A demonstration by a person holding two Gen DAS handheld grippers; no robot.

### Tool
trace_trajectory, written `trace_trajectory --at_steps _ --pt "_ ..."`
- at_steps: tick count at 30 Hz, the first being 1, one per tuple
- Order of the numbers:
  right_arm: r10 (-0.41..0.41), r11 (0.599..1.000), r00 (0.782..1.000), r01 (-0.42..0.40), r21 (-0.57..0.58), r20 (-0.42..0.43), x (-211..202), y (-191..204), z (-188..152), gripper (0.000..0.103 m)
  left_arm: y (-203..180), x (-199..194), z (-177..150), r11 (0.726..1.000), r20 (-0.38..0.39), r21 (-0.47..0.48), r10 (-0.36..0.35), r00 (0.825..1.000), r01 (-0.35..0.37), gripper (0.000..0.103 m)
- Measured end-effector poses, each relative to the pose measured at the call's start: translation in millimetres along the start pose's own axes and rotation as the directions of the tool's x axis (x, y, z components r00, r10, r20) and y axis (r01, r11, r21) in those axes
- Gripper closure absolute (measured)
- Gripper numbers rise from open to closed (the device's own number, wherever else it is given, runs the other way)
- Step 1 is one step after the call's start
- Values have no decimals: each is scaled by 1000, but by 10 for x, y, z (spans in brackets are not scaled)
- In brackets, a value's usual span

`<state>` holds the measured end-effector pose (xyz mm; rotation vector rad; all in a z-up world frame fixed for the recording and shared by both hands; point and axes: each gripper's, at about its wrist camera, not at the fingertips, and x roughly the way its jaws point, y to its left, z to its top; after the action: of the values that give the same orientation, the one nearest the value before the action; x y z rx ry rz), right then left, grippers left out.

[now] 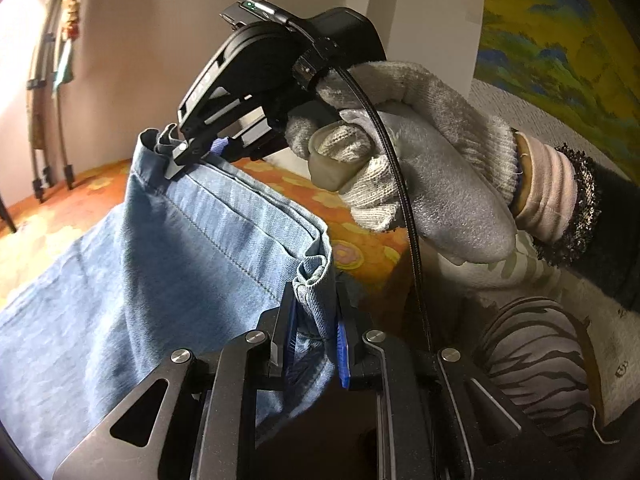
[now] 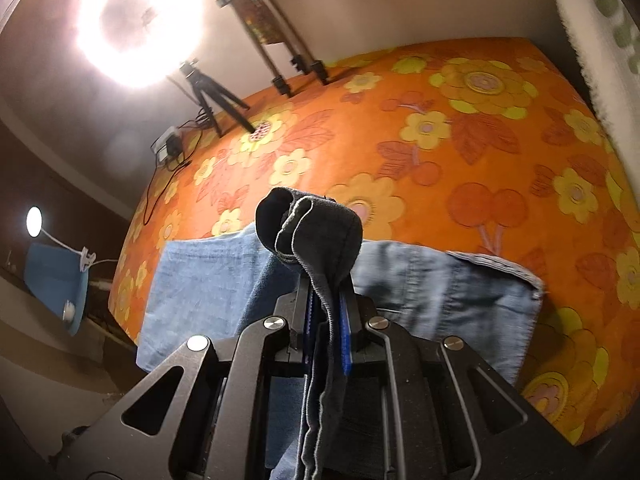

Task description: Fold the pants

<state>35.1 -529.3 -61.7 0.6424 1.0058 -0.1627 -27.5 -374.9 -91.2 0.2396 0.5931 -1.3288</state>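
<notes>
Light blue denim pants (image 1: 172, 248) hang between both grippers above an orange flowered bedspread (image 1: 360, 256). My left gripper (image 1: 316, 320) is shut on a bunched hem corner at the near end of the raised edge. At the far end of that edge my right gripper (image 1: 196, 152), held by a gloved hand (image 1: 420, 184), pinches the other corner. In the right wrist view my right gripper (image 2: 326, 316) is shut on a dark folded wad of the pants (image 2: 440, 288). Behind it, the rest of the denim lies flat on the bedspread (image 2: 440, 120).
A ring light (image 2: 140, 20) on a tripod (image 2: 216, 100) shines at the bed's far left corner, with cables and a power block (image 2: 170, 146) beside it. Stands (image 2: 296, 64) lean on the wall. A white pillow (image 2: 588, 40) is at the right. The person's striped leg (image 1: 536, 360) is near.
</notes>
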Motion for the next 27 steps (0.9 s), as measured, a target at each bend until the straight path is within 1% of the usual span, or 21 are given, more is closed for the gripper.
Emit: trace_trajectory --at_steps 5,10,12,14,21,22,25,27 --pt "3 1000 1000 -3 29 5 -5 -217 -46 92 -40 189 37 1000 -31 11 -25 999 25 88" --pt "6 998 1000 -6 55 4 34 -393 -99 92 -59 290 47 999 -54 20 -37 998 38 88" --pt "-4 998 1000 4 66 10 44 -465 -115 95 -55 337 53 999 -62 20 -38 997 40 88" --pt "-2 996 1000 1 90 15 43 -563 -128 95 -52 363 66 999 -67 17 -41 997 43 88" --pt "-28 993 999 22 118 46 21 -782 -190 96 -90 491 69 998 -95 29 -47 994 50 88" --pt "-30 991 998 23 129 50 23 -825 -200 96 -97 511 69 998 -100 28 -47 994 50 88" --pt "-72 985 994 59 163 76 -19 -943 -228 96 -127 543 118 999 -112 22 -44 993 47 88" --pt "-79 978 992 59 199 95 -68 -1047 -246 96 -141 551 145 999 -119 18 -47 992 50 87"
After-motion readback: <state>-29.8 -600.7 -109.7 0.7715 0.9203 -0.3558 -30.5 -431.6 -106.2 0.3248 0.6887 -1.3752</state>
